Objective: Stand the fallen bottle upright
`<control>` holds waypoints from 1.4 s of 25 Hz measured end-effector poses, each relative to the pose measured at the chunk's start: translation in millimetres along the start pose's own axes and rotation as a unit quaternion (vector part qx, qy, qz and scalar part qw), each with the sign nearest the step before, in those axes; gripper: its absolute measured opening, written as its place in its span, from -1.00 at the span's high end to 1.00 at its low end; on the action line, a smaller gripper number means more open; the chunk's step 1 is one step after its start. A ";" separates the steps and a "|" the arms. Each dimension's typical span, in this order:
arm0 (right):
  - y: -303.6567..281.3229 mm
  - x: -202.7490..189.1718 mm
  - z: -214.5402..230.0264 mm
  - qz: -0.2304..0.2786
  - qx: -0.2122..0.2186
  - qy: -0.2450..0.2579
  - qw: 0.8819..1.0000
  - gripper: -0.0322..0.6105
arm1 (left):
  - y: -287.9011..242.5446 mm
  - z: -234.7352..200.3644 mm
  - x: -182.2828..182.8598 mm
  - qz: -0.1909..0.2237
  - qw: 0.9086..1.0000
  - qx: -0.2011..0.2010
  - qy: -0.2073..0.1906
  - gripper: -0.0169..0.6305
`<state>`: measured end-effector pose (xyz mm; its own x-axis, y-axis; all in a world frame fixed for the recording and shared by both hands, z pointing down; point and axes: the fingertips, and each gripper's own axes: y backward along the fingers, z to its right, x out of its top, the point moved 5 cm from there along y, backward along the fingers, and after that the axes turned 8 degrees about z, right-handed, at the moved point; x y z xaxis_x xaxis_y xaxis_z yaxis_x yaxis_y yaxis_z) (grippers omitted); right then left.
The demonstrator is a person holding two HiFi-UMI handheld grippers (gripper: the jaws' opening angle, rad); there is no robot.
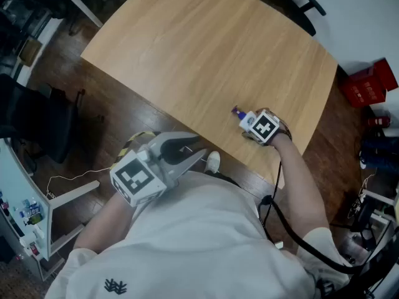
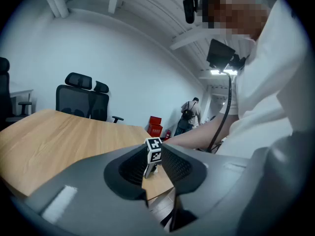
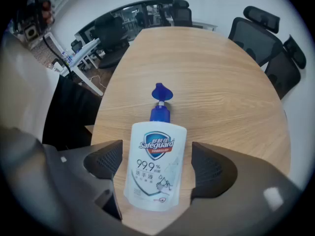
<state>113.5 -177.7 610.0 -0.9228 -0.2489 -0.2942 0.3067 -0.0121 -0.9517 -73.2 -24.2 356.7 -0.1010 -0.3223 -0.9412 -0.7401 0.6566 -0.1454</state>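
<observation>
A white soap bottle [image 3: 155, 168] with a blue pump [image 3: 161, 93] lies flat, label up, on the light wooden table [image 3: 221, 82], pump pointing away from me. My right gripper [image 3: 156, 156] is open and straddles its body, one jaw close on each side, with a sliver of wood showing on the right. In the head view only the blue pump [image 1: 237, 111] shows past the right gripper [image 1: 247, 118], near the table's near right edge. My left gripper [image 1: 198, 149] hangs off the table by my body, open by a narrow gap and holding nothing; between its jaws [image 2: 152, 154] the right gripper's marker cube shows.
The table [image 1: 206, 48] stretches far and to the left of the bottle. Black office chairs [image 2: 81, 100] stand at its far side and another [image 1: 37, 120] on the floor at left. A red box [image 1: 368, 85] sits beyond the right edge. A person [image 2: 188, 114] stands far back.
</observation>
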 end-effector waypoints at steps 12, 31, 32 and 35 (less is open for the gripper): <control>-9.1 -2.1 -0.1 -0.042 -0.014 -0.025 0.999 -0.24 | -15.4 -66.4 26.9 -0.021 0.998 -0.052 -0.024 0.69; 45.6 32.5 91.7 0.465 -0.294 -0.292 0.782 -0.23 | -34.4 -72.6 36.0 -0.106 0.987 -0.100 -0.074 0.69; 45.5 34.1 91.1 0.463 -0.297 -0.289 0.783 -0.23 | -33.9 -73.4 36.3 -0.105 0.987 -0.099 -0.076 0.69; 45.0 31.9 84.9 0.458 -0.304 -0.295 0.781 -0.24 | -32.4 -73.0 36.4 -0.104 0.986 -0.102 -0.080 0.69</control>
<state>117.7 -268.5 565.3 -0.0578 -0.2885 -0.9557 0.4424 0.8508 -0.2836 -101.4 -107.0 349.4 0.1615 -0.3139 -0.9356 -0.8533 0.4319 -0.2922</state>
